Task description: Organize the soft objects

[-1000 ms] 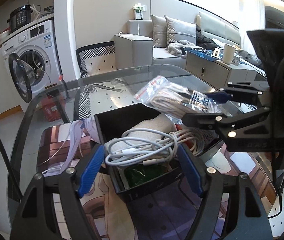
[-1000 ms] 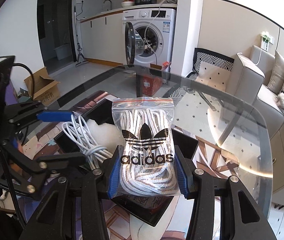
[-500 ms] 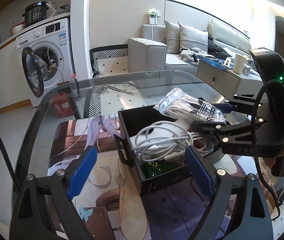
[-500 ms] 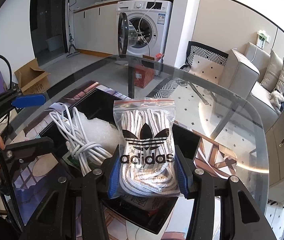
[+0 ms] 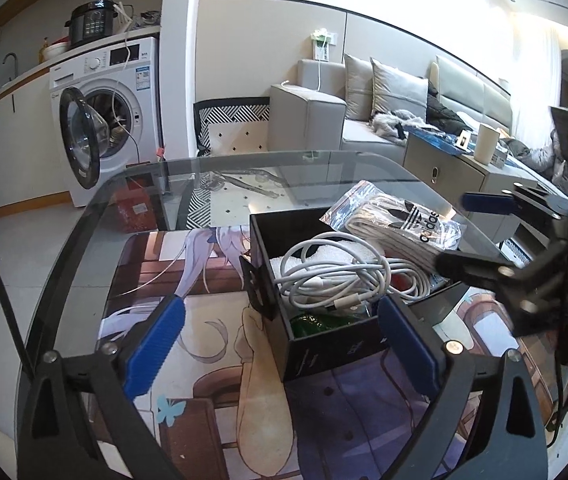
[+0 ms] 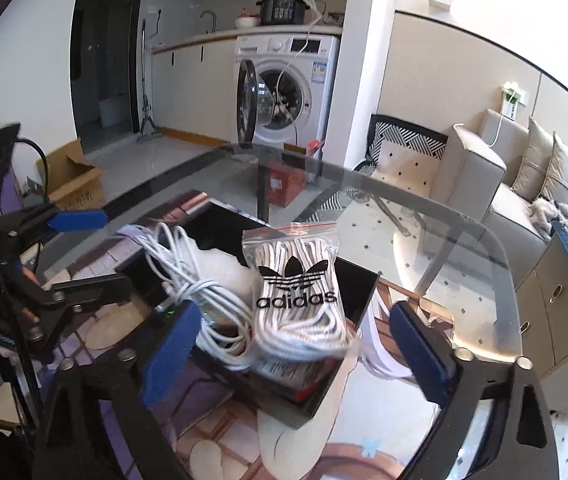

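Observation:
A black open box [image 5: 315,354] stands on the printed mat on the glass table. In it lie a coiled white cable [image 5: 335,278], a white soft cloth [image 5: 323,254] and a clear zip bag of white laces [image 5: 399,226] with an adidas logo. The bag [image 6: 297,292] rests on the box's contents, free of my right gripper [image 6: 295,354], which is open just before it. My left gripper [image 5: 284,340] is open and empty at the box's near side. The box also shows in the right wrist view [image 6: 357,286].
The printed mat [image 5: 204,344] covers the near part of the round glass table [image 5: 323,164]. A washing machine [image 5: 104,120] with an open door stands behind, a grey sofa [image 5: 363,120] to the right. A cardboard box [image 6: 74,182] is on the floor.
My right gripper has opened and let go of the lace bag, which now lies in the box. My left gripper has drawn back from the box and to the left.

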Available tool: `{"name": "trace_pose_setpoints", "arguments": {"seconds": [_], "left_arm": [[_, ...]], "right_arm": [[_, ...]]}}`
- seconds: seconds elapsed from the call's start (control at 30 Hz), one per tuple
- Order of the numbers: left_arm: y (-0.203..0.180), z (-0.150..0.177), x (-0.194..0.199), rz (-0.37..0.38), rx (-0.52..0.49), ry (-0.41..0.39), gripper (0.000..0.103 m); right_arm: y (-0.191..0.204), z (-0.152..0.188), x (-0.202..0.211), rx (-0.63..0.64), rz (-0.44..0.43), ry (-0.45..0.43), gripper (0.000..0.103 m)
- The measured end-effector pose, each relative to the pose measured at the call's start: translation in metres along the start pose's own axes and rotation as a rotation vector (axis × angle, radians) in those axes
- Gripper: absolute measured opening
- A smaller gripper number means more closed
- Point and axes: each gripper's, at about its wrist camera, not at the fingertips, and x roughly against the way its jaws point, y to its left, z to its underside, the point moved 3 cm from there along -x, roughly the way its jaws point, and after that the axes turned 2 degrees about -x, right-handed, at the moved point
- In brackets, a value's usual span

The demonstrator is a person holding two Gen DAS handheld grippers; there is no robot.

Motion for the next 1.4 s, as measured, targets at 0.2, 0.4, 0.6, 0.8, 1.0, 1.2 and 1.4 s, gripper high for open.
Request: {"name": "trace_pose_setpoints", "arguments": {"seconds": [0.2,0.4,0.6,0.8,1.0,1.2,1.4], "left_arm": [[-0.003,0.005,0.005,-0.006,0.012,-0.026,0.103],[-0.01,0.009,0.012,-0.014,0.021,-0.06,0.103],[-0.018,0.015,0.016,-0.047,-0.007,-0.089,0.103],[-0.019,0.023,0.014,-0.059,0.007,-0.107,0.103],[-0.016,0.026,0.009,-0.075,0.013,-0.114,0.103],[-0.013,0.027,0.009,-0.068,0.027,-0.123,0.103],[-0.011,0.028,0.012,-0.066,0.042,-0.134,0.103]], "right_arm": [[0.002,0.014,0.028,-0.079,-0.017,-0.1,0.102],[0.004,0.03,0.04,-0.137,-0.019,-0.151,0.102],[0.013,0.044,0.038,-0.142,-0.017,-0.175,0.102],[0.016,0.05,0.04,-0.164,-0.007,-0.227,0.102],[0.018,0.05,0.04,-0.166,0.005,-0.241,0.102],[0.021,0.05,0.042,-0.148,0.026,-0.256,0.103],[0.019,0.052,0.043,-0.167,0.029,-0.259,0.103]]}}
